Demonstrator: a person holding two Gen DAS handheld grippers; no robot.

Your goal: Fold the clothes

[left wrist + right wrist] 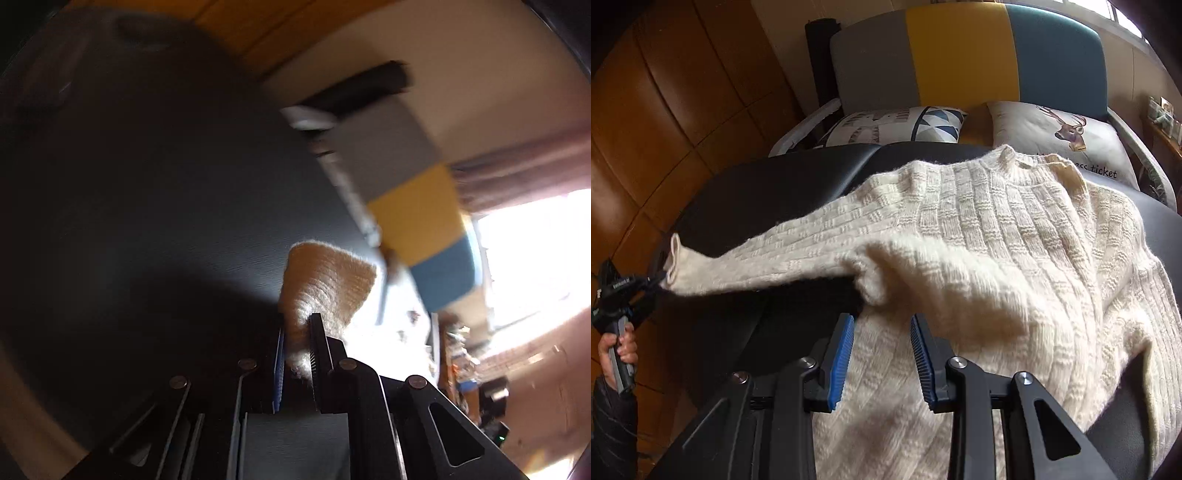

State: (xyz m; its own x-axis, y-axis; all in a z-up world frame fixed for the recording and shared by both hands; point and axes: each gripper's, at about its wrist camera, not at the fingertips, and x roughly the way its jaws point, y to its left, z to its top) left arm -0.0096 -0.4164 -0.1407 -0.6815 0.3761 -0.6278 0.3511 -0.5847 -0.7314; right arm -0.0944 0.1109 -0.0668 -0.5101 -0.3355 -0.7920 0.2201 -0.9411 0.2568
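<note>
A cream cable-knit sweater (997, 251) lies spread on a black table (768, 188), collar toward the sofa. Its left sleeve (768, 254) is stretched out to the left, lifted off the table. My left gripper (662, 283) is shut on that sleeve's cuff. The left wrist view shows the same cuff (325, 280) pinched between the fingers of the left gripper (297, 332). My right gripper (882, 332) hovers open over the sweater's lower body near the armpit. Knit fabric shows between its blue pads (842, 354), and I cannot tell whether they touch it.
Behind the table stands a sofa (964, 55) with a grey, yellow and blue backrest and two printed cushions (897, 125). Wooden wall panels (683, 92) fill the left. A person's hand (618, 349) in a dark sleeve holds the left gripper's handle. Bare tabletop (147, 203) lies left of the cuff.
</note>
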